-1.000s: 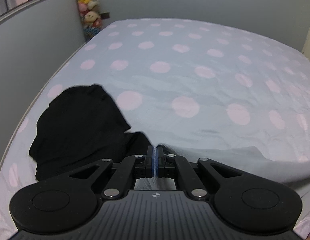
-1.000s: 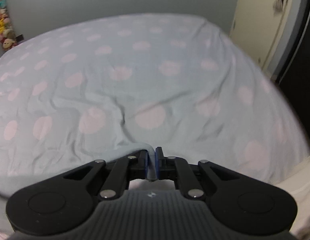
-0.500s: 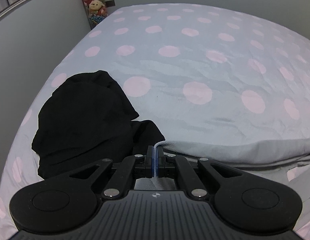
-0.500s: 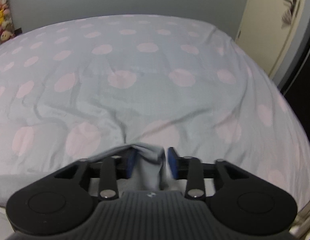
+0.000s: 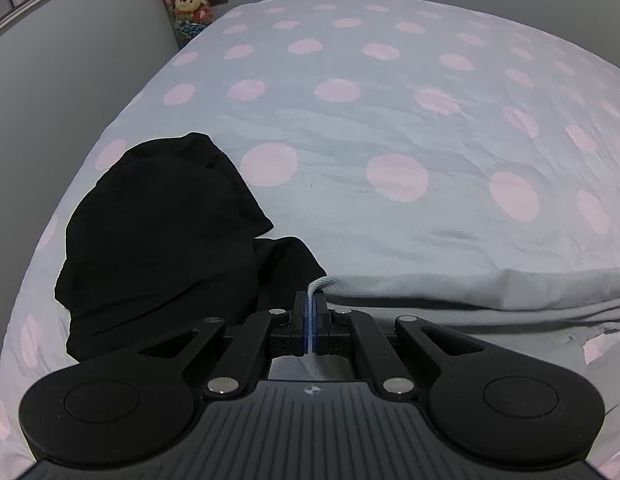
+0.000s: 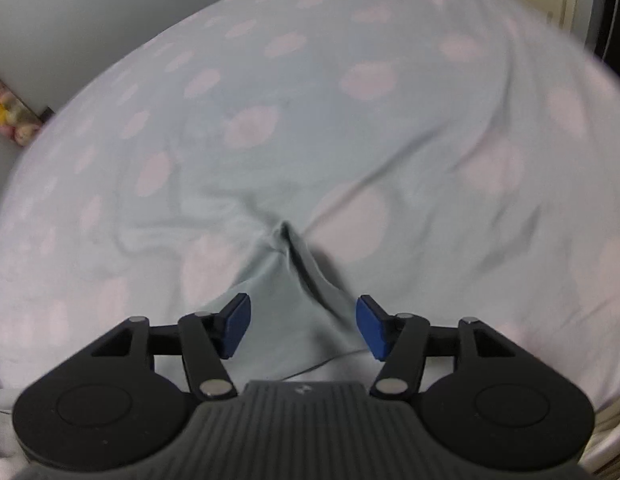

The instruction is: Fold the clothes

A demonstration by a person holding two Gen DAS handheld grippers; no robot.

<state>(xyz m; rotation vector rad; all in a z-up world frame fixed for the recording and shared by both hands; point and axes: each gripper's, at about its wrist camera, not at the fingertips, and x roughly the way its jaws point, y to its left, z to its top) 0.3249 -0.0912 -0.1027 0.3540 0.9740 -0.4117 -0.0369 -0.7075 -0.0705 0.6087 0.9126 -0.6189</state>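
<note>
Left wrist: left gripper (image 5: 310,322) pinches grey garment (image 5: 449,286).

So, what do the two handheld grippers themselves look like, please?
Both the left gripper and the right gripper are black, with ribbed grey bodies, round side discs, silver pivot pins and blue finger pads. No cables, hands or sleeves show.

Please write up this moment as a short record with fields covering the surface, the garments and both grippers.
surface: bed sheet, light grey with pink dots
garment in work: light grey garment, folded edge lying across the bed
other garment: black garment, bunched beside it on the left
left gripper: shut on the light grey garment's corner
right gripper: jaws opening, grey cloth between them, pads clear of it
background: plush toys by the wall
</note>
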